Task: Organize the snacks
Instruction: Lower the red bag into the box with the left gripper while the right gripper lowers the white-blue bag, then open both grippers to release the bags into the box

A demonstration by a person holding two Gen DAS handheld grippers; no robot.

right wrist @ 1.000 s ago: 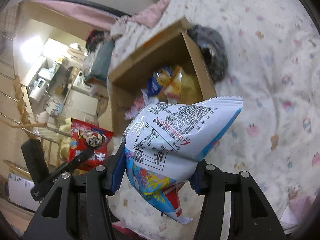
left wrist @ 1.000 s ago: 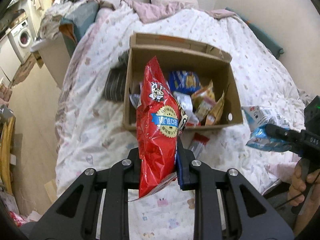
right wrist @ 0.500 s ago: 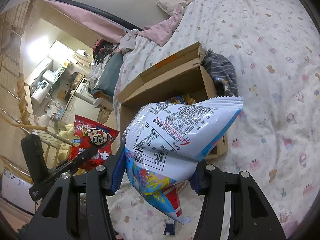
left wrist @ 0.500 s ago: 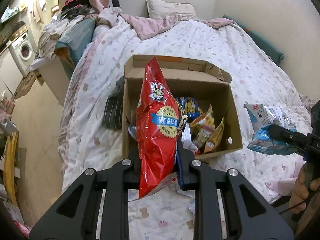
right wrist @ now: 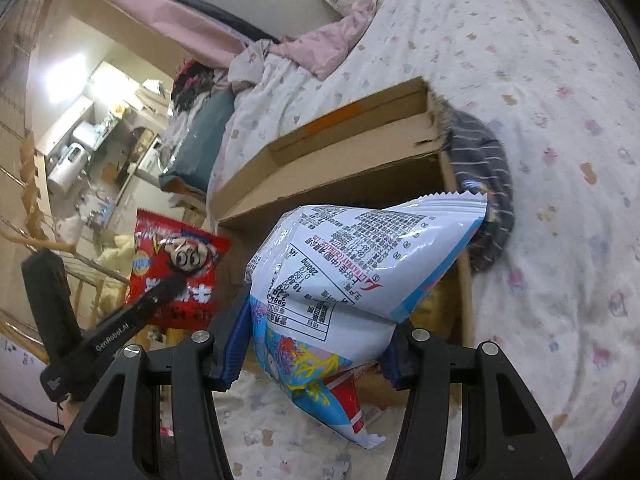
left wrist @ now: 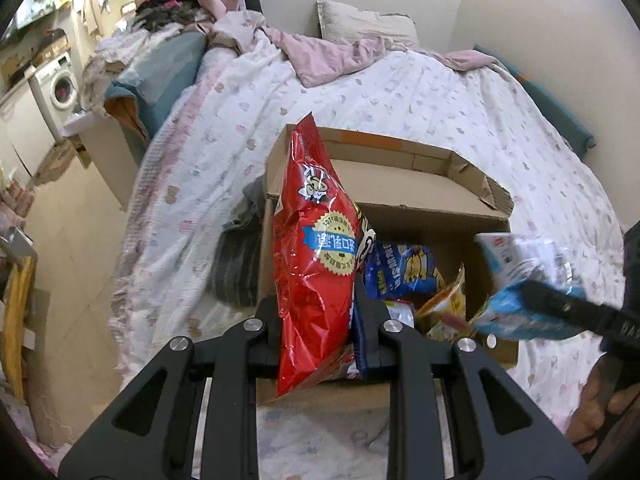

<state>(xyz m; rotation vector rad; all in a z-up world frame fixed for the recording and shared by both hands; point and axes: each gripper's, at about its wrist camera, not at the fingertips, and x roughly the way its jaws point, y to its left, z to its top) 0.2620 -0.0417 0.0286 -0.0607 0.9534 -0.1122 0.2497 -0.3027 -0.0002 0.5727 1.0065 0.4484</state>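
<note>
My left gripper (left wrist: 318, 320) is shut on a tall red snack bag (left wrist: 314, 264), held upright over the near left corner of an open cardboard box (left wrist: 400, 184) on the bed. The same red bag (right wrist: 176, 272) shows at the left of the right wrist view. My right gripper (right wrist: 310, 350) is shut on a puffy white and blue snack bag (right wrist: 360, 272), held just before the box (right wrist: 340, 152). That bag (left wrist: 520, 280) hangs over the box's right side in the left wrist view. Inside lie a blue packet (left wrist: 404, 272) and several yellow packets (left wrist: 448, 304).
A dark striped garment (right wrist: 484, 188) lies against the box's side. The patterned bedsheet (left wrist: 400, 92) spreads around, with a pink blanket (left wrist: 332, 52) and pillow (left wrist: 360, 20) at the head. A washing machine (left wrist: 60, 84) stands across the floor on the left. A hand (left wrist: 600, 408) grips the right handle.
Both grippers have moved toward the box with their bags; the box now looms larger and nearer. The white and blue bag has come over the box's right side.
</note>
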